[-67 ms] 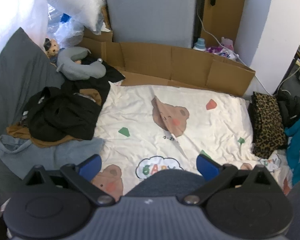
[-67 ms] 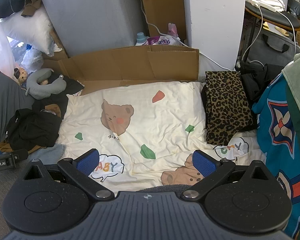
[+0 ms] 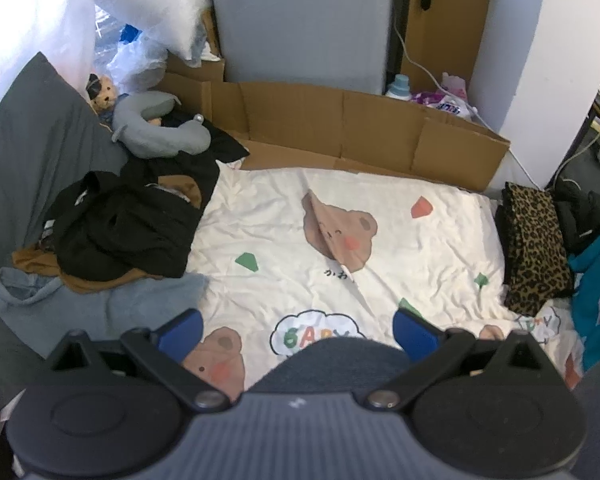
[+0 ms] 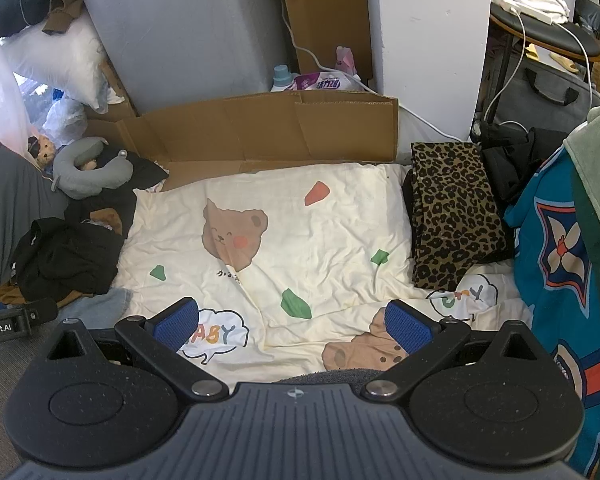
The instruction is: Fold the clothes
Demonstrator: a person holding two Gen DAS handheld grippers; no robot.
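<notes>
A folded leopard-print garment [image 4: 456,216] lies ahead-right of the right claw [image 4: 296,326]. A crumpled clothes heap [image 3: 116,232] lies unfolded ahead-left of the left claw [image 3: 298,326]. Both claws hang spread, empty, above the printed sheet [image 3: 380,280].

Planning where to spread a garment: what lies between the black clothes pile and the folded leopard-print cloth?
Only the bear-print sheet, bare between black clothes pile and leopard-print cloth; both views show it.

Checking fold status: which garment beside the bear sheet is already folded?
The leopard-print garment, a neat rectangle at the sheet's right edge. The black, brown and grey clothes on the left lie crumpled in a heap.
</notes>
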